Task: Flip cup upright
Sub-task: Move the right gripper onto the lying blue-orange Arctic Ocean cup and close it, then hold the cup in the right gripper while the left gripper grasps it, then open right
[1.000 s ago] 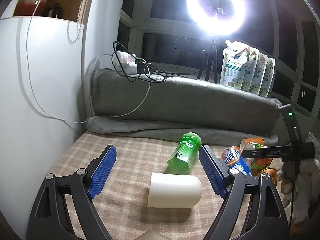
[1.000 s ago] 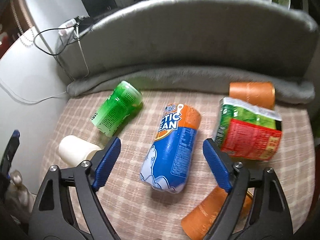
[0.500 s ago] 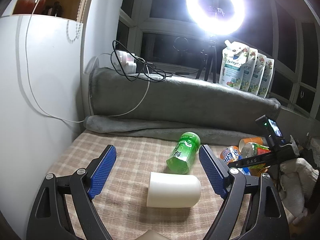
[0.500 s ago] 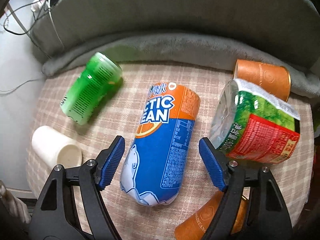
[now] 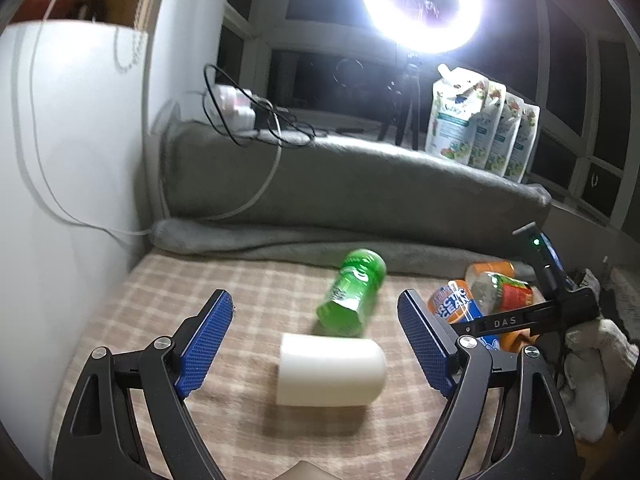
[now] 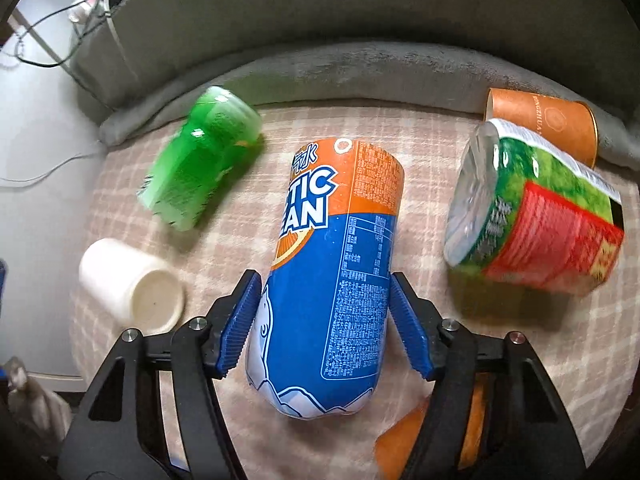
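Note:
A blue and orange cup [image 6: 336, 272] lies on its side on the checked cloth. My right gripper [image 6: 326, 324] straddles its lower half, the blue pads close against both sides; contact is not certain. The same cup shows in the left wrist view [image 5: 456, 304]. A white cup [image 5: 330, 368] lies on its side between the fingers of my left gripper [image 5: 320, 344], which is open and empty. The white cup also shows in the right wrist view [image 6: 128, 284].
A green cup [image 6: 200, 156], a green and red cup [image 6: 536, 216] and an orange cup [image 6: 544, 120] lie on their sides on the cloth [image 6: 248, 420]. Another orange cup [image 6: 404, 444] lies under my right gripper. A grey blanket roll [image 5: 360, 192] borders the back. A white wall [image 5: 60, 160] stands left.
My right gripper has moved forward and down over the blue and orange cup and its fingers have narrowed around it. My left gripper has hardly moved.

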The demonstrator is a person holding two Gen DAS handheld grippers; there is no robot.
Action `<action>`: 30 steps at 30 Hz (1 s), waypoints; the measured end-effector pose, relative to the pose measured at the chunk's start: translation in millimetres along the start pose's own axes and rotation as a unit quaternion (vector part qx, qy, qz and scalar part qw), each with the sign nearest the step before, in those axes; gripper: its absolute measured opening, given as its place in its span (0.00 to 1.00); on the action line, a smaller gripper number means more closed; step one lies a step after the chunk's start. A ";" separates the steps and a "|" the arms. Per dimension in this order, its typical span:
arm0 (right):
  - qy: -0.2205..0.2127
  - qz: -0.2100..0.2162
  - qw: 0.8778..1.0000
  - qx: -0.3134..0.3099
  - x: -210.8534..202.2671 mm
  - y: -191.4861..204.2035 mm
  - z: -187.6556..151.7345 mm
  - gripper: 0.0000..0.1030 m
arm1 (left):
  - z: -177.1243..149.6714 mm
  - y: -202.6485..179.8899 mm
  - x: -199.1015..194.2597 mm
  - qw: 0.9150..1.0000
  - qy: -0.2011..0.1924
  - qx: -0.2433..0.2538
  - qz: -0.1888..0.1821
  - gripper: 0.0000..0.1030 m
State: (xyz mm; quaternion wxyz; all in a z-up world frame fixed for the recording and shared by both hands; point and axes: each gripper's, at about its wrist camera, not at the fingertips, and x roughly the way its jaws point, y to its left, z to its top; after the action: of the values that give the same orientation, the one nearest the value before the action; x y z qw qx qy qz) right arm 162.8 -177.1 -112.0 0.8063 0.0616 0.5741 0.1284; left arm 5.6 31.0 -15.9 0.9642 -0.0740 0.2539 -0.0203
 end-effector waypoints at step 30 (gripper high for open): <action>0.038 0.087 0.995 0.006 -12.2 31.3 -93.9 0.67 | -29.3 -35.1 47.1 0.970 0.187 -0.044 -0.148 0.81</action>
State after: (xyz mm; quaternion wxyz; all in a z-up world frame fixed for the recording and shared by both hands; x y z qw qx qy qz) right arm 66.3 -155.0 -124.4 0.7692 0.1113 0.5977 0.1965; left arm 32.0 -11.2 -58.7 0.8817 -0.1483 0.4164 -0.1649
